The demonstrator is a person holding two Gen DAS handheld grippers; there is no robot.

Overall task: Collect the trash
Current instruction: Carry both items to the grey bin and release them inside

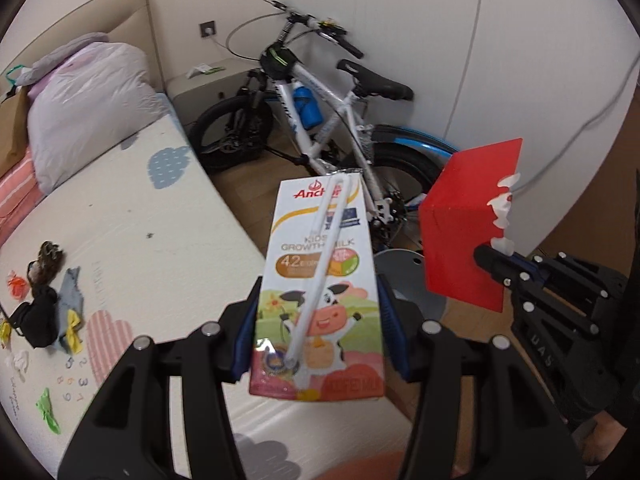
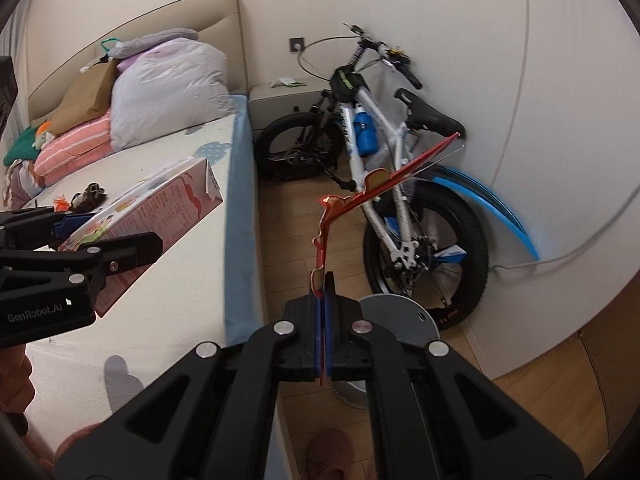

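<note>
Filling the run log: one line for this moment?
left gripper: holds milk carton | right gripper: shut on red wrapper | both above bed edge

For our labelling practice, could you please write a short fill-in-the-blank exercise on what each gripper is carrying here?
1. The left gripper is closed on a ____ carton with a straw on its front.
2. The right gripper pinches a flattened ____ box by its edge.
3. Against the wall leans a ____ with a blue bottle on its frame.

Missing words: milk; red; bicycle
</note>
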